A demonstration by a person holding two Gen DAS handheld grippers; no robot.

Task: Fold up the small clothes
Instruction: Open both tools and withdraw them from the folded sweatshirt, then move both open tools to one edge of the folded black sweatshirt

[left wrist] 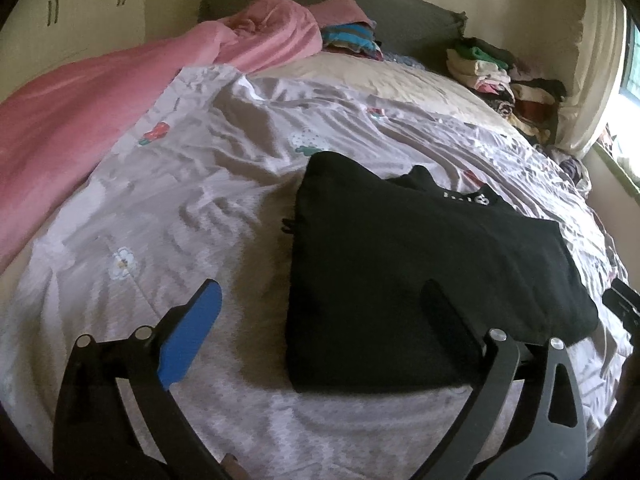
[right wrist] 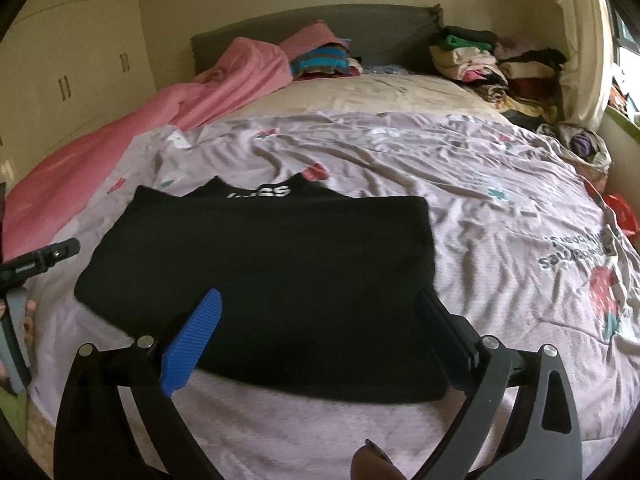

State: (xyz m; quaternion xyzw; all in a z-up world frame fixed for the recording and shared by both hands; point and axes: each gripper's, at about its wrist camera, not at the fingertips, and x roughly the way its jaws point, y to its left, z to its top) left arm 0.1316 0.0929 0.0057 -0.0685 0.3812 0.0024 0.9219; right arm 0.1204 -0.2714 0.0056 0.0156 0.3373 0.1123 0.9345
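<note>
A black garment with white lettering near its far edge lies partly folded on the light patterned bedspread. My left gripper is open and empty, hovering over the garment's near left edge. In the right wrist view the same garment lies flat in front. My right gripper is open and empty over its near edge, the blue pad over the cloth. The other gripper's body shows at the left edge.
A pink blanket lies along the bed's left side. Piles of folded clothes sit at the head of the bed on the right, another pile by the grey headboard. A window and curtain are at the right.
</note>
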